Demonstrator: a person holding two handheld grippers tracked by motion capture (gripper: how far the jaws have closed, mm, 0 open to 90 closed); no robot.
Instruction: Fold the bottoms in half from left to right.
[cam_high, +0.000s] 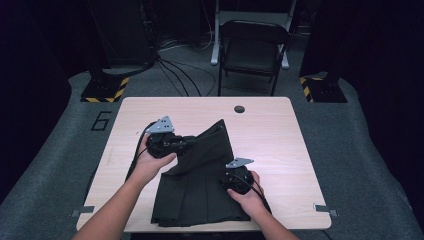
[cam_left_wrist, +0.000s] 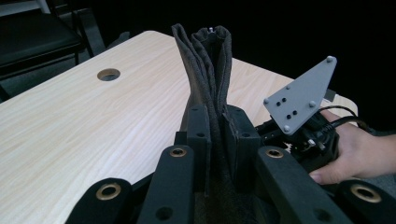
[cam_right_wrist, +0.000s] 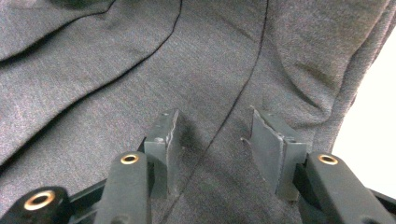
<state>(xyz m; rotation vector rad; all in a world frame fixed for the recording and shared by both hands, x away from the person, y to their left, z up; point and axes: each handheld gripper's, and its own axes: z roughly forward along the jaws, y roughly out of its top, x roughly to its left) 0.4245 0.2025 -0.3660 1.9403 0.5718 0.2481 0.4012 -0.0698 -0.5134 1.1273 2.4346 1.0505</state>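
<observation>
L hand-held gripper (cam_left_wrist: 218, 140): jaws pressed together on a bunched fold of the dark garment (cam_high: 200, 175), pinching it tight; in the left gripper view the cloth rises upright between the pads as a narrow ridge w/ several layers stacked. In the high view the same L hand-held gripper (cam_high: 182, 143) sits at the garment's upper-left edge, held by the left hand (cam_high: 150, 162), grey plate on top.

R hand-held gripper (cam_right_wrist: 212, 149): jaws spread, pads standing apart w/ the grey-black fabric lying flat between and beneath them; a dark seam line runs up btwn the pads. Pads not squeezing anything, tips resting at or just over the cloth, can't tell which. In the high view it's at the garment's right edge, near the front, in the right hand (cam_high: 247, 192).

Garment: spread over the middle-front of the worktop (cam_high: 280, 135), lower part flat w/ pleat-like lines, upper part narrowing to a point toward the far side. Worktop is light wood w/ a round hole (cam_high: 239, 109) near the far edge. Beyond it, a dark folding chair (cam_high: 252, 52) on the floor.
</observation>
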